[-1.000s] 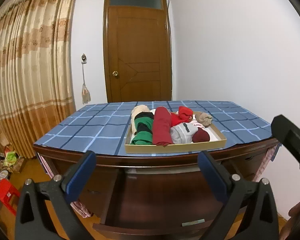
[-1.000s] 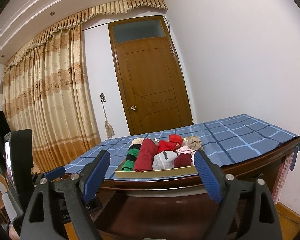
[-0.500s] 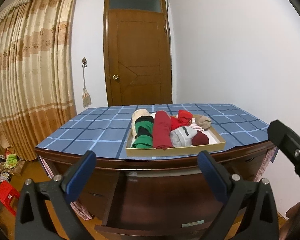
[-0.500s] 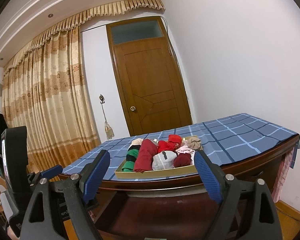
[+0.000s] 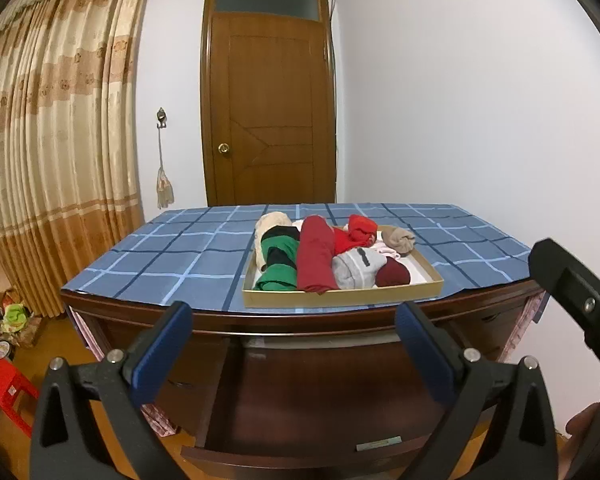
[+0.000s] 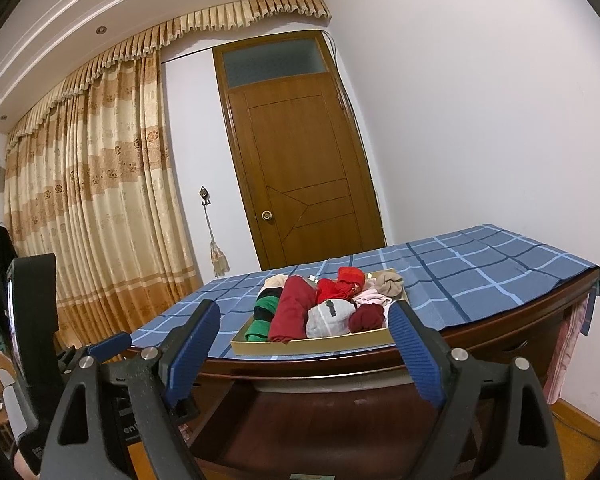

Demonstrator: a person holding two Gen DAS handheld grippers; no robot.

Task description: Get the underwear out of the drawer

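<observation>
A shallow tan tray (image 5: 340, 297) (image 6: 312, 345) full of rolled underwear and socks sits at the near edge of a blue-checked tabletop. A dark red roll (image 5: 315, 258) (image 6: 291, 312) lies in the middle, a green and black one (image 5: 278, 260) to its left. Below the tabletop an open wooden drawer (image 5: 300, 400) (image 6: 320, 420) looks bare inside. My left gripper (image 5: 294, 354) is open and empty, in front of the drawer. My right gripper (image 6: 304, 354) is open and empty, in front of the table edge. The right gripper's body (image 5: 572, 300) shows at the right of the left wrist view.
The blue checked cloth (image 5: 172, 256) covers the wooden table (image 6: 500, 332). A brown door (image 5: 270, 120) and a white wall stand behind. Beige curtains (image 5: 56, 160) hang at the left. A red stool (image 5: 8, 394) and clutter sit on the floor at left.
Both grippers have tilted up a little, so the table and tray sit lower in both views. Both stay open and empty.
</observation>
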